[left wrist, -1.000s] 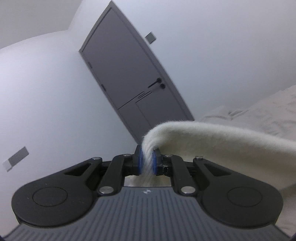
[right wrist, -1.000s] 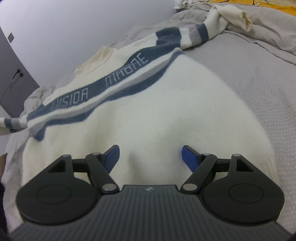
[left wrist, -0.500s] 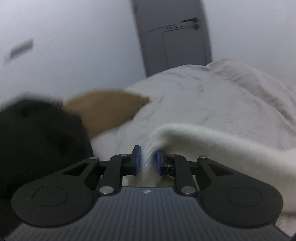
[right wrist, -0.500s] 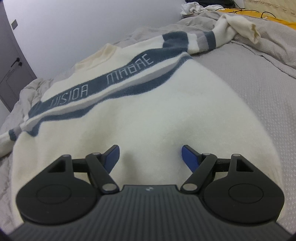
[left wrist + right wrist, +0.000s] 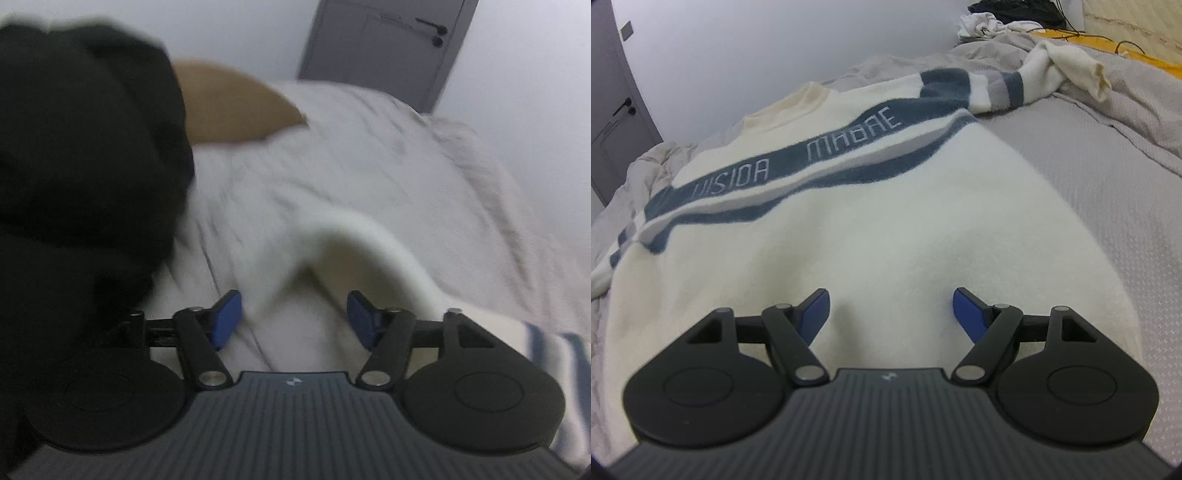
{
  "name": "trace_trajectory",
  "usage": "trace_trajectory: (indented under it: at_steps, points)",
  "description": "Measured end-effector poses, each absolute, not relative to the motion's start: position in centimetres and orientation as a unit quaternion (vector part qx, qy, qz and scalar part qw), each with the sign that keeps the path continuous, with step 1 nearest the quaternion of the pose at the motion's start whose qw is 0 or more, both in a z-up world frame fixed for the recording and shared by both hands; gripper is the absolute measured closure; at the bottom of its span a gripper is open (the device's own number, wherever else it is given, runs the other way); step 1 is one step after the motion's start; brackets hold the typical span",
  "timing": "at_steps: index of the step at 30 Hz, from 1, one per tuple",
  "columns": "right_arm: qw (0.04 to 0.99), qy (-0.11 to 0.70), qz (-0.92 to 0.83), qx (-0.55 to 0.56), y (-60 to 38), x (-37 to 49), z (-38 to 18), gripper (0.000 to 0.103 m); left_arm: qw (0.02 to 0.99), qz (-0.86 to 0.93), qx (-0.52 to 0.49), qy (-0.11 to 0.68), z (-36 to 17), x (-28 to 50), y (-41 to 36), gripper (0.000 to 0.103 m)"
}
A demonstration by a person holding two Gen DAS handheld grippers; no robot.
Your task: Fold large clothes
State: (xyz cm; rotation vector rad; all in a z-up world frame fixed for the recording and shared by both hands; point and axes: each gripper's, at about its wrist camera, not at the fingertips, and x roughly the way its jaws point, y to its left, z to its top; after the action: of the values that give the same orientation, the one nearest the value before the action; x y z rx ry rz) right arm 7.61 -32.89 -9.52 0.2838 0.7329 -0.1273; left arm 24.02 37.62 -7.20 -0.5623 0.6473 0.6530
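Observation:
A cream sweater (image 5: 871, 229) with blue and grey chest stripes lies face up on the grey bed cover (image 5: 1108, 155). One striped sleeve (image 5: 1004, 86) stretches to the far right. My right gripper (image 5: 891, 306) hovers open over the lower body of the sweater, nothing between its blue pads. In the blurred left wrist view, the other cream sleeve (image 5: 373, 236) arches just ahead of my left gripper (image 5: 293, 314). Its jaws are opening and the sleeve end (image 5: 266, 273) hangs loose between them, free of the pads.
Dark clothing of a person (image 5: 81, 177) fills the left of the left wrist view, with a tan shape (image 5: 236, 107) behind it. A grey door (image 5: 384, 44) stands beyond the bed. Crumpled clothes (image 5: 993, 22) and a yellow cover (image 5: 1108, 48) lie at the far right.
My left gripper came down toward the bed, rolled, and its jaws parted, letting go of the cream sleeve. The right gripper stayed open and almost still over the sweater.

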Motion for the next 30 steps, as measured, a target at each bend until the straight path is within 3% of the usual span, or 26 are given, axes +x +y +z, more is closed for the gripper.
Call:
trace_trajectory:
  at_steps: [14, 21, 30]
  points:
    - [0.929, 0.343, -0.043, 0.135, -32.3, 5.9, -8.5, 0.028, 0.834, 0.203, -0.448, 0.250, -6.2, 20.6, 30.4, 0.028]
    - [0.931, 0.336, -0.034, 0.136, -32.3, 6.0, -8.4, 0.028, 0.782, 0.129, -0.565, 0.231, -10.6, 23.9, 25.4, 0.029]
    - [0.919, 0.350, -0.015, 0.183, -33.1, 7.1, -9.3, 0.026, 0.821, 0.158, -0.509, 0.206, -12.3, 27.9, 24.0, 0.030]
